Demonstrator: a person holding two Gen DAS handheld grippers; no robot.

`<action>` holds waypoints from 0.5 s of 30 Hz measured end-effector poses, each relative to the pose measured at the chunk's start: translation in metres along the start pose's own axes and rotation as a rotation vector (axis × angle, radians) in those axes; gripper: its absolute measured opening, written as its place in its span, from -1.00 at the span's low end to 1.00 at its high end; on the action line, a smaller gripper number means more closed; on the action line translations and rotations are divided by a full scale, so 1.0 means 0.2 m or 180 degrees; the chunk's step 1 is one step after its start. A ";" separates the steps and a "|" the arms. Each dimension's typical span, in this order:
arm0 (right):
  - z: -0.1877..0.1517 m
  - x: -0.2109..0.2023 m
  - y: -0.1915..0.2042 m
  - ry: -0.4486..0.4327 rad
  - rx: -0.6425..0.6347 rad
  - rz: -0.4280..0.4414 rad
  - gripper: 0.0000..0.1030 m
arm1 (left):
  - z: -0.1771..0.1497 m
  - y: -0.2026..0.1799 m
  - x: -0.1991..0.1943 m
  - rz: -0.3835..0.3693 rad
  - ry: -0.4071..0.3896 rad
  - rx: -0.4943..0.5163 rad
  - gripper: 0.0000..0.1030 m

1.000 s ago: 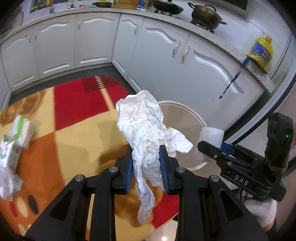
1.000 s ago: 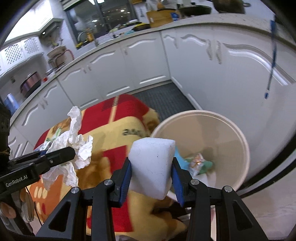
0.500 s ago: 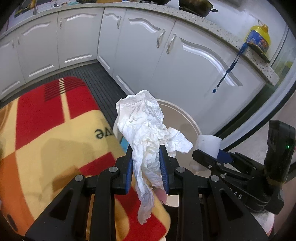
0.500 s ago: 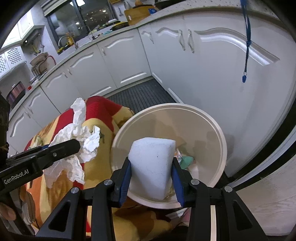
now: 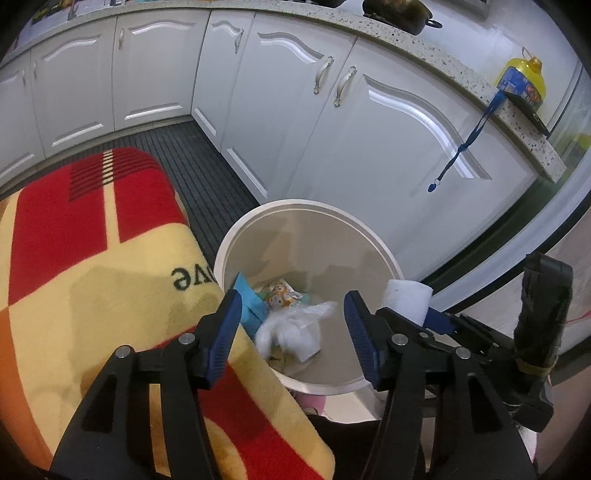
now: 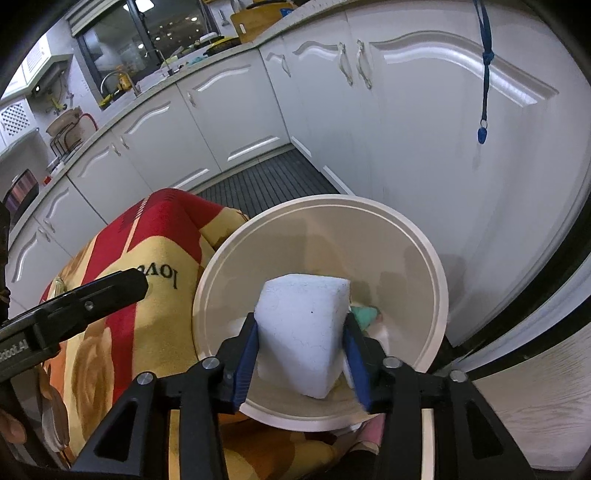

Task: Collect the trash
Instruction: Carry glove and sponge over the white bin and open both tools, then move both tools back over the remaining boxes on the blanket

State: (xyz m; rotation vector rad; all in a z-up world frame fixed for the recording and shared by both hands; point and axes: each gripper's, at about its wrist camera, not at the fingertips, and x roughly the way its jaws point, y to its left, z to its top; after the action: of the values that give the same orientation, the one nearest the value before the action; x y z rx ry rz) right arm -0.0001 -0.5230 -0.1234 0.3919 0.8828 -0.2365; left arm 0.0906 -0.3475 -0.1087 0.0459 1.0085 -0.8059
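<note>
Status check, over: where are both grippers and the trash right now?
Left gripper jaws just opened, empty; crumpled tissue in bin. Right gripper jaws just opening, white foam block between pads above bin. Nothing blocking.

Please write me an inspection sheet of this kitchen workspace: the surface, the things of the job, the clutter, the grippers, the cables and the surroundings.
Surface: red and yellow blanket beside the bin; dark ribbed floor mat behind it.
Job's things: round white trash bin on the floor; crumpled white tissue lies inside it, over blue and printed wrappers; white foam block hangs over the bin.
Clutter: nothing seen outside the bin.
Grippers: left gripper above the bin, its jaws have just been opening, nothing between them; right gripper, its jaws have just been opening, the block between them.
Cables: blue lanyard hangs from the counter edge.
Surroundings: white cabinets; yellow oil bottle and dark pot on the counter.
</note>
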 end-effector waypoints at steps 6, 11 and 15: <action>-0.01 0.01 0.01 0.0041 0.0027 -0.0002 -0.02 | -0.01 -0.01 -0.03 0.0028 -0.0034 0.0042 0.09; -0.02 0.01 0.02 0.0056 0.0020 0.0017 -0.01 | -0.02 -0.02 -0.06 0.0065 -0.0071 0.0104 0.09; -0.02 0.01 0.05 0.0061 -0.0021 0.0012 0.00 | -0.03 -0.03 -0.09 0.0070 -0.0102 0.0106 0.09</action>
State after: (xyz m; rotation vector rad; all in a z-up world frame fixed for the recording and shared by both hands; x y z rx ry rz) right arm 0.0023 -0.5116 -0.1249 0.3901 0.9016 -0.2264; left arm 0.0772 -0.3386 -0.0962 0.0722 0.9629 -0.8010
